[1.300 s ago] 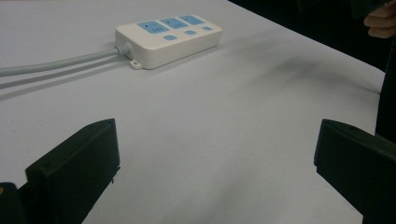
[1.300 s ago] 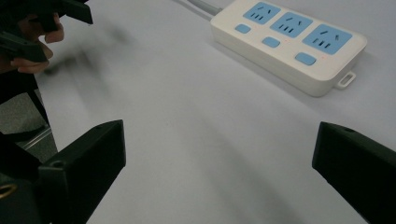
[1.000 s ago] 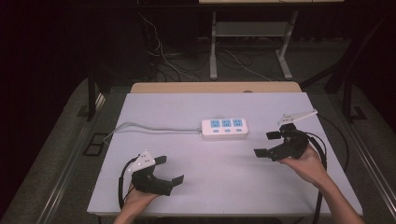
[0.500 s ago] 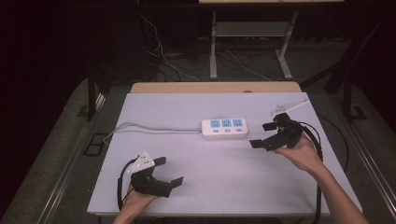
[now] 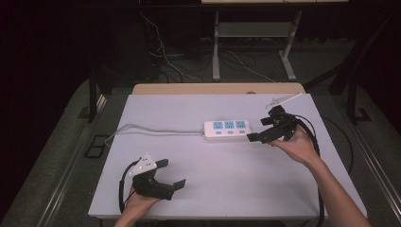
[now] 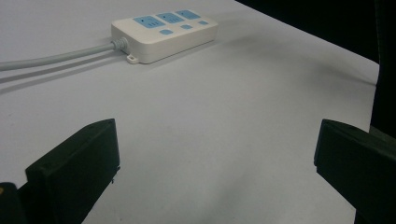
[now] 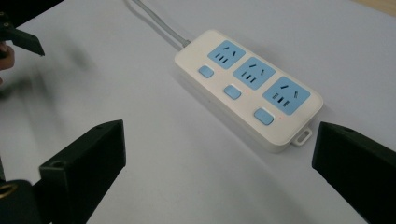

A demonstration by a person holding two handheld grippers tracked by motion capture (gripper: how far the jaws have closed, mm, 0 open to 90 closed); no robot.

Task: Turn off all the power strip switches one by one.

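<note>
A white power strip (image 5: 227,129) with three blue sockets and three blue switches lies at the middle of the white table (image 5: 227,189); its grey cord (image 5: 156,131) runs off to the left. My right gripper (image 5: 262,128) hovers just right of the strip's end, open and holding nothing. In the right gripper view the power strip (image 7: 247,86) lies ahead between the wide jaws. My left gripper (image 5: 171,174) rests near the front left edge, open and empty. In the left gripper view the power strip (image 6: 163,32) lies far ahead.
A wooden strip (image 5: 217,88) borders the table's far edge. Black cables (image 5: 326,142) trail from the right gripper across the table's right side. Beyond the table stand a metal frame (image 5: 255,42) and loose floor cables (image 5: 165,56).
My right gripper has moved left and farther away, up to the power strip's right end. The left gripper has stayed in place.
</note>
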